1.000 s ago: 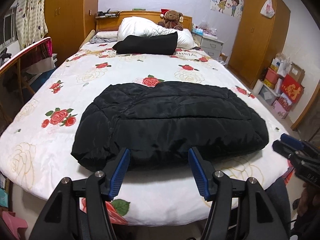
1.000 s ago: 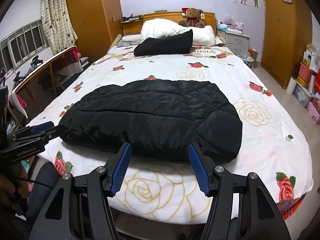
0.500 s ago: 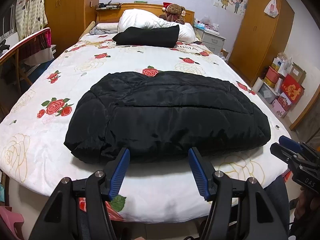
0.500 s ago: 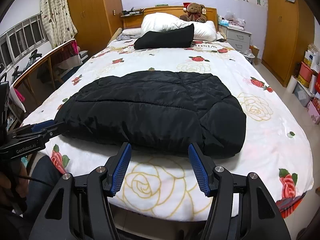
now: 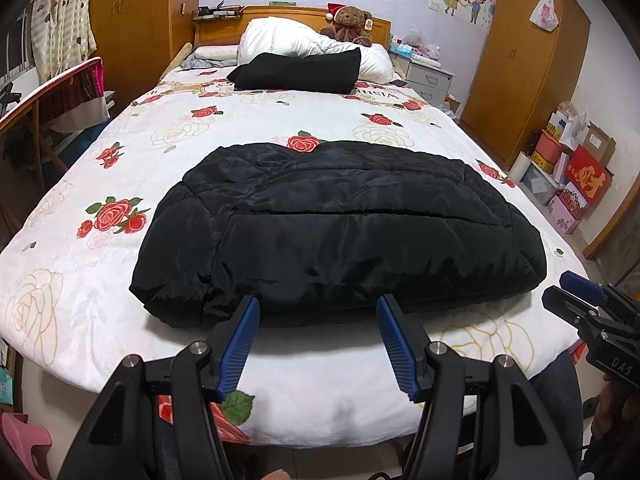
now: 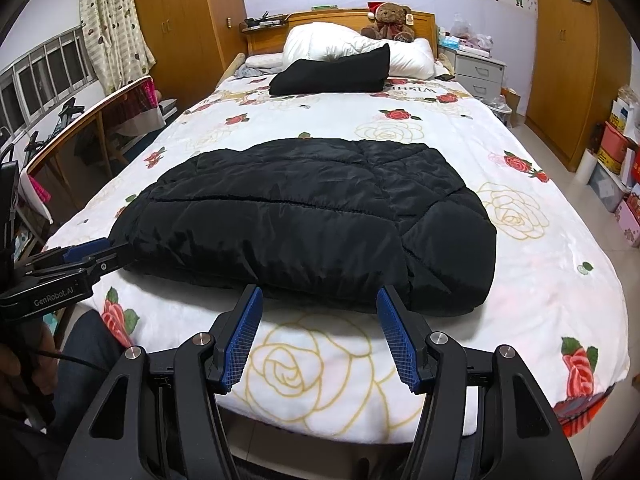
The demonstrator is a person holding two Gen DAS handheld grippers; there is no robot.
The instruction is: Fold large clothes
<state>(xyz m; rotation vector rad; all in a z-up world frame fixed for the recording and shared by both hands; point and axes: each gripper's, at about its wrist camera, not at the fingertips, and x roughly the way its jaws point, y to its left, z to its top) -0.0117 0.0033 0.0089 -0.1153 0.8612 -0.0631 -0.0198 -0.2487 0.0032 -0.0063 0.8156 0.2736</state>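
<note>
Bedroom scene: a black quilted puffer jacket (image 5: 340, 236) lies folded into a thick, roughly rectangular bundle across the near half of a bed covered by a white blanket printed with red and cream roses (image 5: 248, 128). Seen from the left wrist, the left gripper (image 5: 318, 312) hangs at the near edge of the bed with its blue-padded jaws spread wide, nothing between them, the tips just short of the jacket's near hem. Seen from the right wrist, the right gripper (image 6: 319, 300) is likewise wide open and empty, its tips near the jacket's near edge, toward the bundle's right end. Each gripper appears in the other's view: the right one (image 5: 576, 300) at the right border, off the jacket's right corner, the left one (image 6: 92, 258) at the left border, its tip just beside the jacket's left corner. At the far end a black folded garment (image 6: 332, 72) leans on white pillows (image 6: 320, 42), with a brown teddy bear in a Santa hat (image 6: 390, 16) against the wooden headboard (image 6: 332, 18)
</note>
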